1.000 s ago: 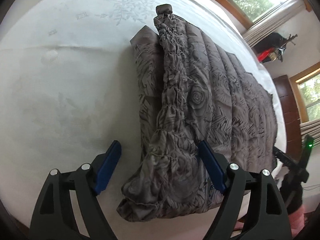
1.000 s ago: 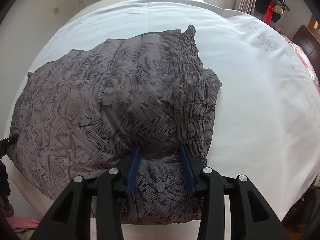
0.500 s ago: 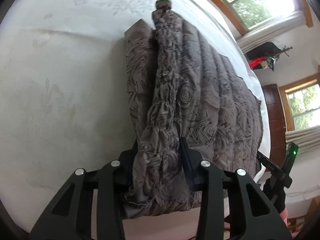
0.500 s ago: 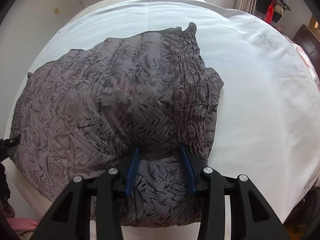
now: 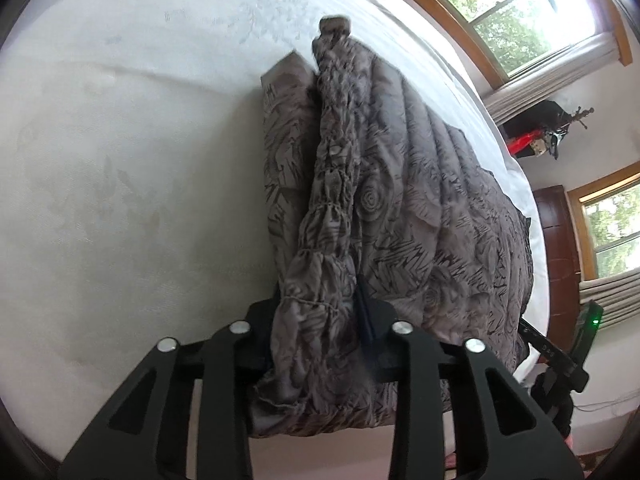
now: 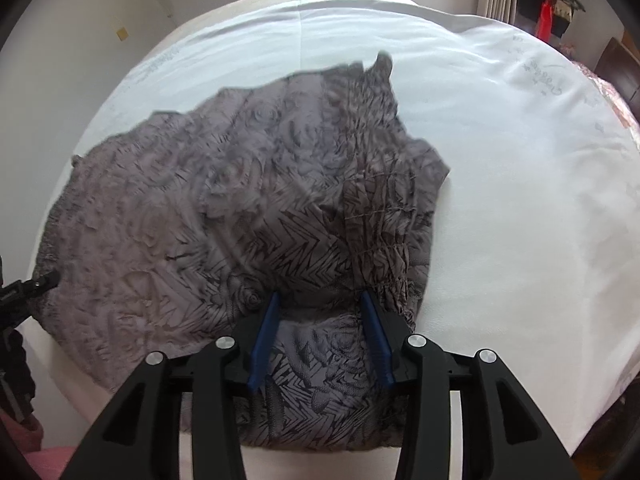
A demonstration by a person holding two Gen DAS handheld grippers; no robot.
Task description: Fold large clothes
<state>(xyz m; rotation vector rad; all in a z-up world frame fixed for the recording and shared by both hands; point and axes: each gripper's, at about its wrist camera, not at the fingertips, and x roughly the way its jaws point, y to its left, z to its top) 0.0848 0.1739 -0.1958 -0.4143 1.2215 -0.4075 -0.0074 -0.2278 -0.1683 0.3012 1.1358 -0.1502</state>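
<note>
Grey rose-print dress [image 5: 400,208] on white bedsheet [image 5: 120,184]. Left view: left gripper [image 5: 316,316] closing, pinching the smocked band [image 5: 332,184]; windows [image 5: 516,4] beyond. Right view: right gripper [image 6: 320,332] opening, pads astride the near hem, contact unclear; dress blurred. Bare sheet lies beyond the dress.

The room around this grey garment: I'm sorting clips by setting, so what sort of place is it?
Most likely a bedroom in a home. The grey garment lies on a wide white bedsheet, wood-framed windows with curtains line the wall, and clothes hang on a rack in the corner.
</note>
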